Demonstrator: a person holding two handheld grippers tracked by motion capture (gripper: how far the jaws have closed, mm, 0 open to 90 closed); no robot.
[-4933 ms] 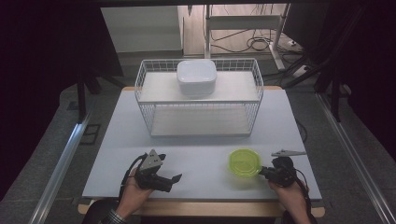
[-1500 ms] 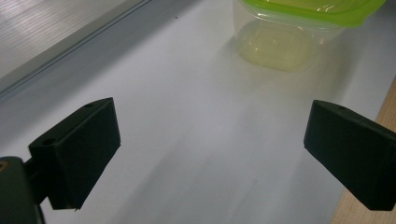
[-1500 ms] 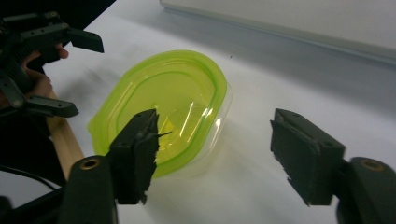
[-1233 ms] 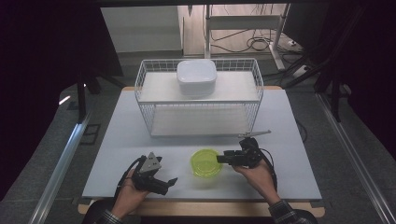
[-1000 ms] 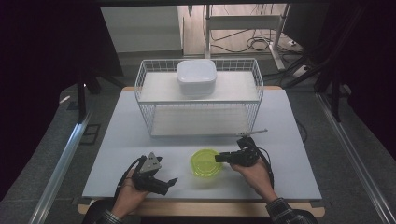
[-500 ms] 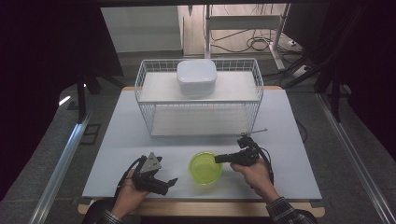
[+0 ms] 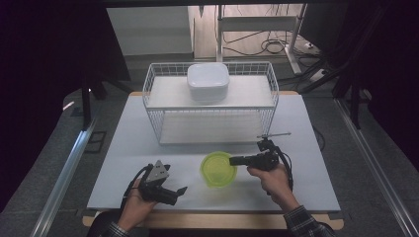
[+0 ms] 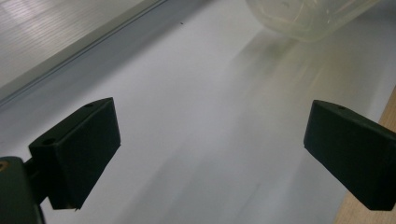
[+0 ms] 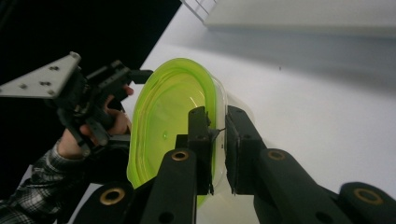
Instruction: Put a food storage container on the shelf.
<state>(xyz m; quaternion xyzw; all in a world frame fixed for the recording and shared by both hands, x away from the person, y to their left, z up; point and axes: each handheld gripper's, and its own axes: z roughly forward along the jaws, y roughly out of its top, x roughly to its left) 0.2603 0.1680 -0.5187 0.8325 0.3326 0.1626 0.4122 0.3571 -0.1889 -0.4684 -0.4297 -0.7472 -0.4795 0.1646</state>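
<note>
A clear tub with a lime-green lid (image 7: 218, 169) sits at the front middle of the white table (image 7: 148, 143). My right gripper (image 7: 232, 161) reaches in from the tub's right side. Its jaws have just been closing and now pinch the tub's rim (image 9: 173, 116), one jaw over the green lid and one on the clear wall, so the right gripper (image 9: 217, 135) is shut on it. The left gripper (image 7: 180, 191) rests at the front left, a short way from the tub. In its own view the left gripper (image 8: 210, 154) stands open over bare table, with the tub's clear wall (image 8: 308, 18) ahead.
A white wire basket rack (image 7: 210, 106) stands across the back of the table, with a white lidded box (image 7: 207, 81) on its top shelf. A wooden table edge (image 7: 222, 219) runs along the front. Dark floor and cables lie beyond.
The tub has travelled from the front right to the front middle with my right hand. Over the last second the right jaws have closed onto its rim. The left hand has stayed put.
</note>
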